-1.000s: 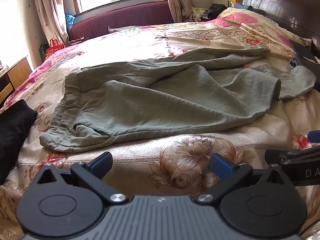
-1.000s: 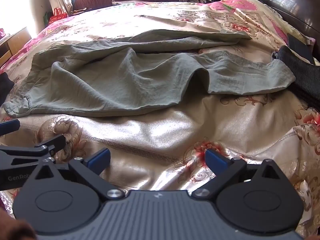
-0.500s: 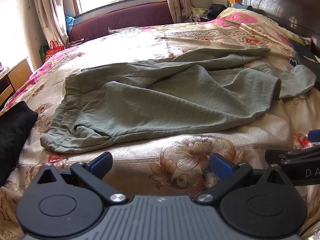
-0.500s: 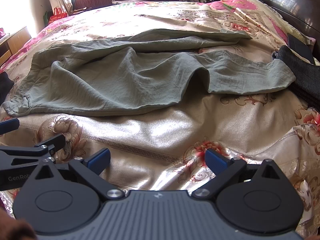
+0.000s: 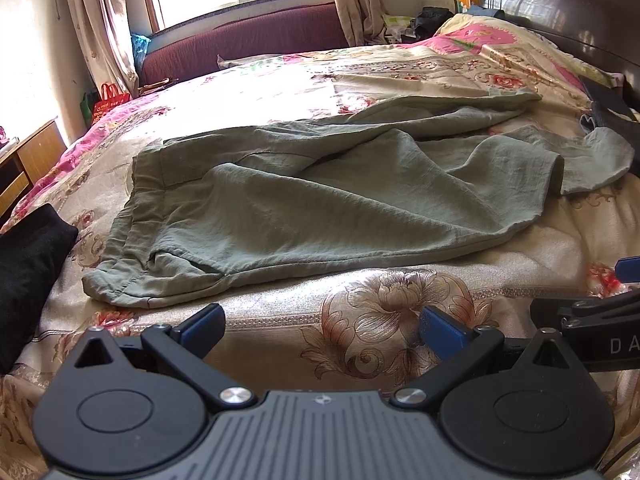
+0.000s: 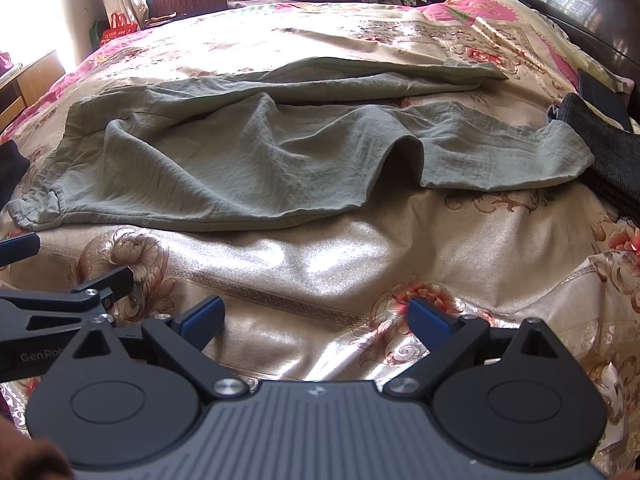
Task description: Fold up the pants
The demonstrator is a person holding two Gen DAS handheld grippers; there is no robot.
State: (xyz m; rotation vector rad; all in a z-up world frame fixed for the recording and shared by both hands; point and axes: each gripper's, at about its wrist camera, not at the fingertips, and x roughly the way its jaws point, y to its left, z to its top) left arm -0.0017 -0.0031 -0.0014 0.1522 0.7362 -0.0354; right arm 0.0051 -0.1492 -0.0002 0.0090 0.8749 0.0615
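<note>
We see sage-green crinkled cotton pants (image 5: 328, 196) on a shiny champagne-gold satin bedspread (image 5: 280, 320) printed with brown and red peonies, its far edges pink. Our black grippers carry blue-padded fingers (image 6: 202, 318). A plain black cloth (image 5: 28, 256) lies left, and a maroon upholstered sofa (image 5: 248, 40) sits beneath beige curtains (image 5: 96, 24).

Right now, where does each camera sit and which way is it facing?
Left wrist: on the left gripper, low at the bed's near edge, facing the green pants; open jaws show.
Right wrist: on the right gripper, beside it, facing the pants' leg end; open jaws show.
Shared: pants, floral bedspread, and each sees the other gripper at its edge.
</note>
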